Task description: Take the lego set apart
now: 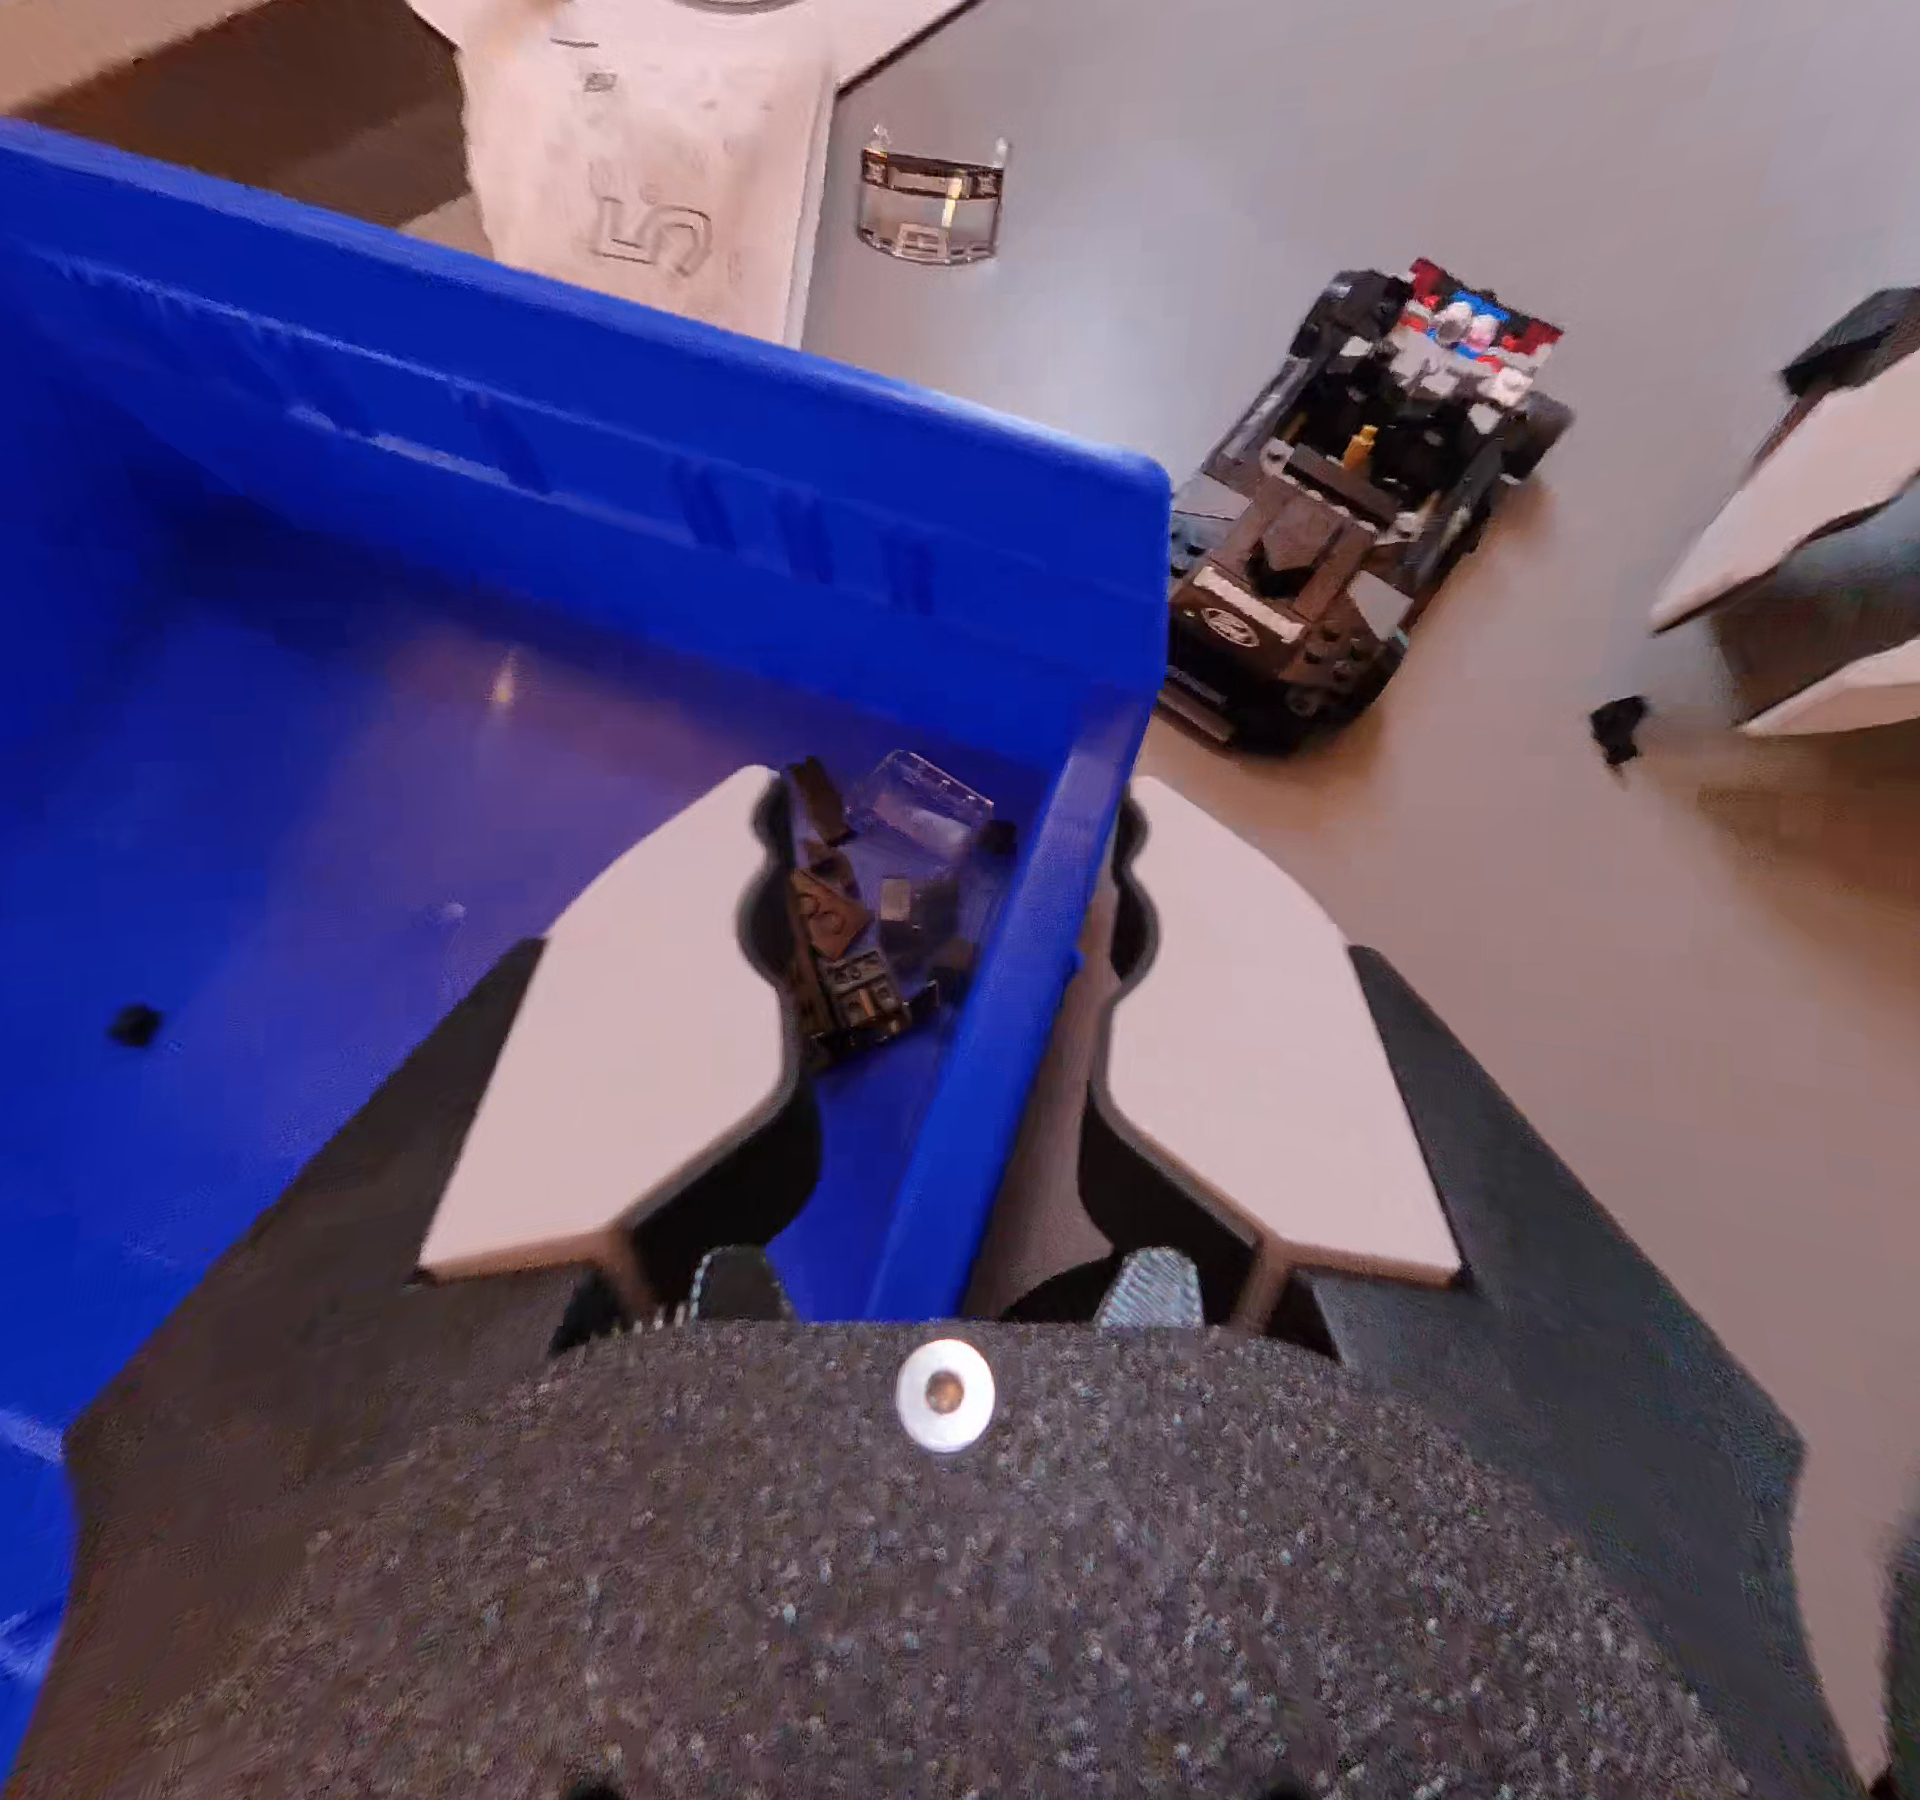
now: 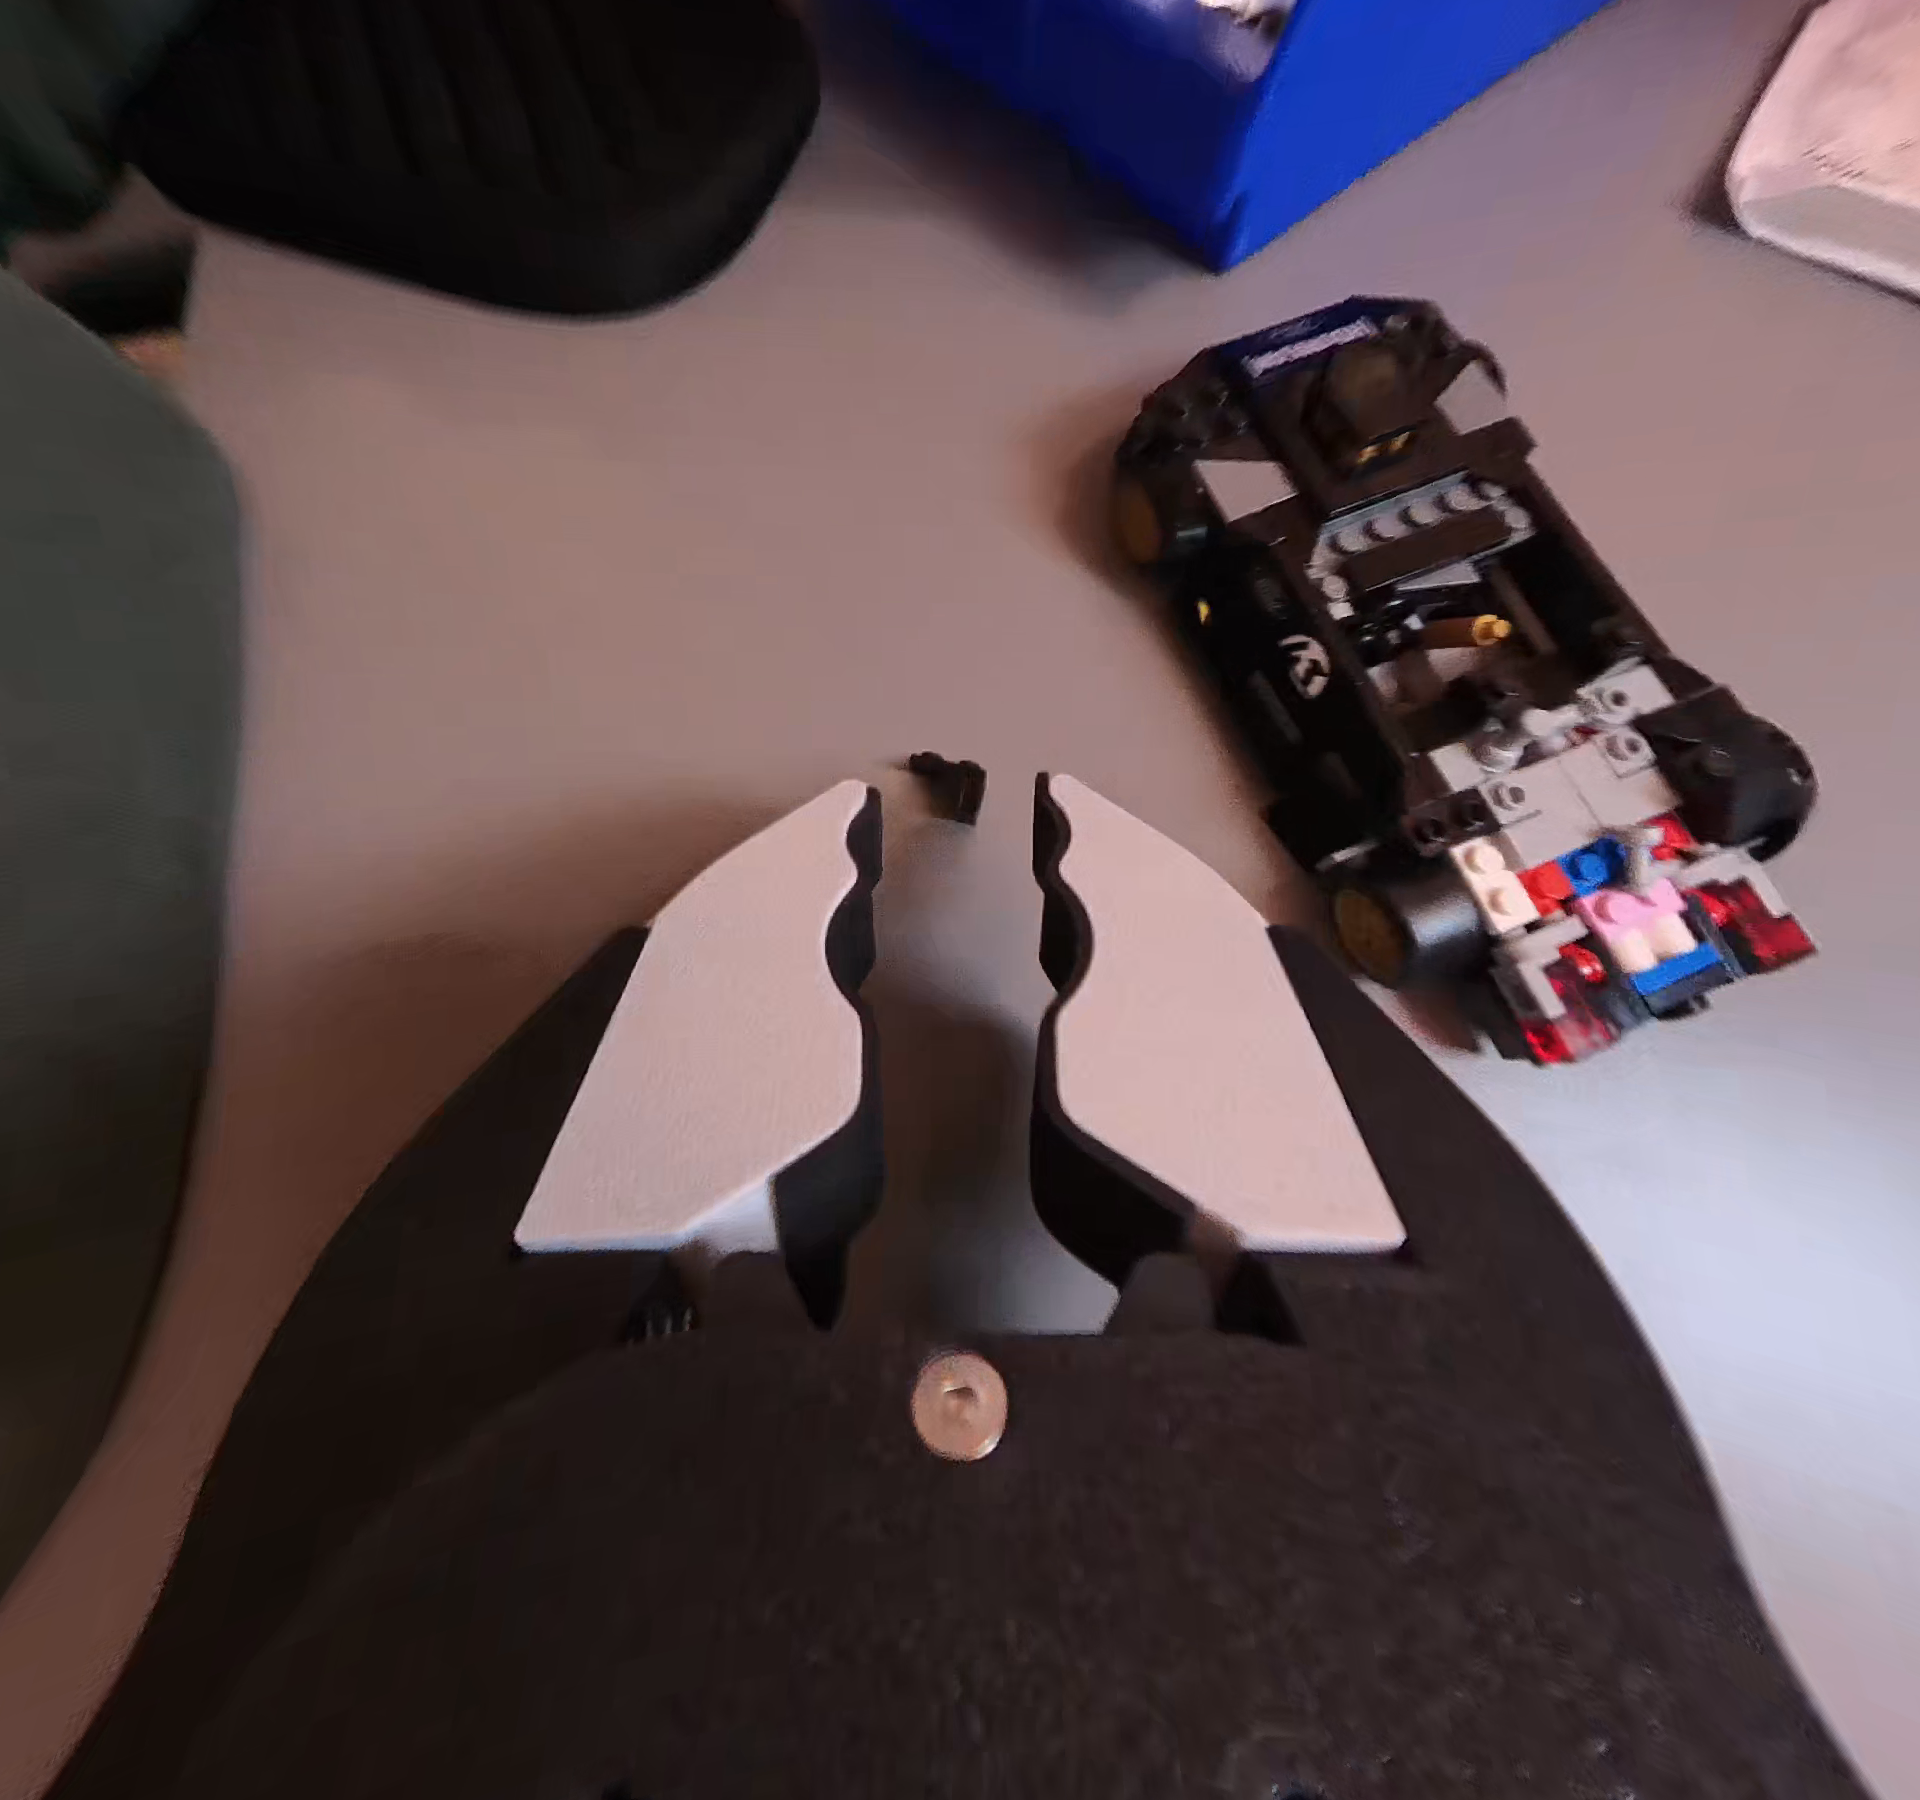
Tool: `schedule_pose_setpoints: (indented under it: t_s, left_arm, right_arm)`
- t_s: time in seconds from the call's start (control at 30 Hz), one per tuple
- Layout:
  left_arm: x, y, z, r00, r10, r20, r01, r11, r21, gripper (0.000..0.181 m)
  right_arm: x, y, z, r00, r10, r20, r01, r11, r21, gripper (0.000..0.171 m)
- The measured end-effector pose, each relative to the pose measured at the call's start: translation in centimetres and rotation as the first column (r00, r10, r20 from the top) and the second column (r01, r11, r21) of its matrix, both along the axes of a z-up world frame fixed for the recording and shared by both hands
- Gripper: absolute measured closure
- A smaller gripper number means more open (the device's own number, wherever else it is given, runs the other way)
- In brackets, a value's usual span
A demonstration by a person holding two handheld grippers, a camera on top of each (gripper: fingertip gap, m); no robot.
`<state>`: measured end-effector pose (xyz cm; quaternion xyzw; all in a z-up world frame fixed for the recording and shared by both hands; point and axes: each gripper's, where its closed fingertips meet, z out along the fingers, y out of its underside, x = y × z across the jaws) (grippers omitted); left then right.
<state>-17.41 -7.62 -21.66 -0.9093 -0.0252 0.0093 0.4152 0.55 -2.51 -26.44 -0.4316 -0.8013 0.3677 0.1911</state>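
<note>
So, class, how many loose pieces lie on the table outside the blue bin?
2: a clear windscreen beyond the bin, a small black piece near the car. Others may be hidden.

grey table [image 2: 623,555]: lego car [image 2: 1455,670], blue bin [image 1: 623,524], sm black piece [image 2: 948,782].

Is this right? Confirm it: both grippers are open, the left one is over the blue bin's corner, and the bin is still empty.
Not quite. The blue bin is not empty: the left wrist view shows several removed pieces in its corner, dark ones and a clear one. The rest holds: the left gripper is open over that corner, and the right gripper is open too.
</note>
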Motion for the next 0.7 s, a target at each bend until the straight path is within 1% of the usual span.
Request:
schedule_pose_setpoints:
  t_s: [0.03,0.07,0.13,0.17,0.2,0.23,0.27,0.3,0.33,0.37,0.4,0.43,0.47,0.5,0.53,0.57,0.6,0.63,0.67,0.7]
  left_arm:
    - [0.4,-0.1,-0.2,0.999,-0.016,0.039,0.016,1.000,-0.006,0.115]
    - [0.6,-0.1,-0.1,0.998,-0.027,0.056,0.027,1.000,0.005,0.110]
    - [1.0,0.2,0.7,0.998,-0.049,0.043,0.046,0.997,0.068,0.111]
    - [1.5,0.4,1.4,0.997,-0.074,0.031,0.071,0.992,0.108,0.115]
    - [2.5,0.6,2.1,0.992,-0.123,0.023,0.118,0.981,0.154,0.124]
    - [3.8,0.8,2.9,0.982,-0.186,0.016,0.179,0.963,0.201,0.135]
    - [5.4,1.1,3.6,0.968,-0.251,0.007,0.242,0.939,0.246,0.143]
    - [7.0,1.3,4.0,0.947,-0.320,-0.010,0.310,0.909,0.280,0.149]
    - [8.6,1.4,4.2,0.923,-0.383,-0.038,0.376,0.876,0.302,0.152]
    - [9.9,1.7,4.3,0.899,-0.431,-0.075,0.431,0.845,0.317,0.152]
    - [11.2,1.9,4.1,0.875,-0.471,-0.112,0.480,0.815,0.324,0.151]
    - [12.3,2.1,3.9,0.851,-0.506,-0.143,0.523,0.787,0.328,0.150]
    - [13.5,2.3,3.9,0.828,-0.534,-0.170,0.558,0.759,0.336,0.149]
    - [14.5,2.4,4.0,0.806,-0.557,-0.199,0.590,0.729,0.347,0.149]
    - [15.5,2.5,4.2,0.782,-0.581,-0.225,0.621,0.698,0.357,0.150]
    - [16.4,2.7,4.5,0.762,-0.598,-0.248,0.646,0.670,0.366,0.150]
    - [17.0,2.8,4.8,0.745,-0.612,-0.266,0.665,0.647,0.373,0.150]
    - [17.6,3.0,5.0,0.727,-0.630,-0.273,0.683,0.626,0.376,0.151]
    - [18.1,3.1,5.0,0.708,-0.652,-0.271,0.701,0.607,0.373,0.152]
    - [18.6,3.3,5.1,0.692,-0.669,-0.271,0.716,0.590,0.372,0.154]
  right_arm:
    - [-0.1,-0.1,-0.5,1.000,0.008,0.015,-0.009,0.999,0.040,0.143]
    - [-0.2,-0.1,-0.9,0.999,0.013,0.032,-0.015,0.997,0.073,0.143]
    - [-0.4,-0.1,-1.6,0.998,0.019,0.063,-0.027,0.992,0.126,0.144]
    - [-0.6,0.0,-1.8,0.998,0.013,0.064,-0.023,0.987,0.160,0.147]
    - [-0.8,0.3,-1.9,0.999,0.008,0.053,-0.018,0.979,0.202,0.158]
    - [-1.0,0.4,-1.8,0.999,0.015,0.037,-0.023,0.973,0.229,0.165]
    - [-1.1,0.2,-1.6,1.000,0.025,0.013,-0.027,0.976,0.214,0.165]
    - [-1.1,-0.2,-1.1,1.000,0.026,0.002,-0.026,0.989,0.148,0.166]
    - [-1.1,-0.7,-0.5,1.000,0.019,0.006,-0.019,0.999,0.042,0.166]
    - [-1.1,-1.0,0.5,1.000,0.005,0.008,-0.004,0.996,-0.085,0.166]
    - [-1.1,-1.3,1.7,1.000,-0.005,0.016,0.008,0.974,-0.228,0.166]
    - [-1.1,-1.6,3.3,1.000,-0.008,0.021,0.015,0.923,-0.385,0.166]
    - [-1.0,-1.8,5.1,1.000,0.001,0.025,0.013,0.838,-0.545,0.166]
    - [-0.8,-1.9,6.9,0.999,0.017,0.031,0.008,0.727,-0.687,0.166]
    - [-0.5,-1.8,8.4,0.998,0.042,0.042,0.008,0.607,-0.795,0.166]
    - [-0.2,-1.7,9.2,0.994,0.082,0.066,0.017,0.498,-0.867,0.166]
    - [0.2,-1.7,9.6,0.988,0.131,0.088,0.027,0.409,-0.912,0.166]
    - [0.5,-1.8,9.8,0.980,0.173,0.096,0.031,0.345,-0.938,0.166]
    - [1.0,-2.1,9.8,0.971,0.217,0.097,0.028,0.305,-0.952,0.166]
    - [1.4,-2.4,9.7,0.962,0.254,0.100,0.025,0.286,-0.958,0.166]
